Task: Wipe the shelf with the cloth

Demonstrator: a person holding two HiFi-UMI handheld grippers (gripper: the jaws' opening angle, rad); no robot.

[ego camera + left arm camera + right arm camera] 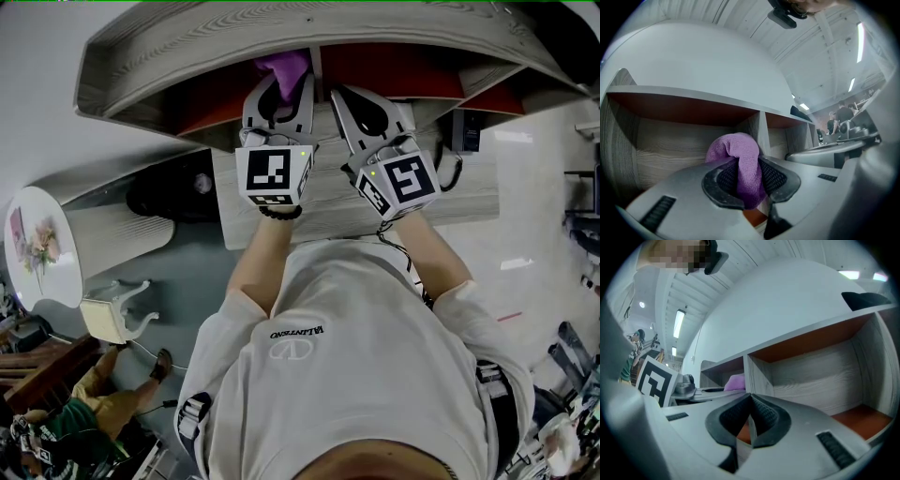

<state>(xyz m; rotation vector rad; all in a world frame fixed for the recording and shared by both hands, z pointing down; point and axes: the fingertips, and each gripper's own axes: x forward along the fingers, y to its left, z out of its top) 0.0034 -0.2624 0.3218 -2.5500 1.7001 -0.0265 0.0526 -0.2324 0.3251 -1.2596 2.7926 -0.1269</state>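
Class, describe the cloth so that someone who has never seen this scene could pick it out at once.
Look at the grey wood-grain shelf, split by an upright divider. Just left of that divider, the left gripper is shut on the cloth. It is the only purple, soft, bunched thing there; all round it is hard and grey or reddish-brown.

The cloth [740,159], mid-frame, is purple. The shelf [670,140] is pale grey wood-grain with rust-orange panels. The left claw [747,176] and right claw [749,420] are grey with black ribbed pads. The left cube [274,174] and right cube [403,183] bear black-and-white squares.
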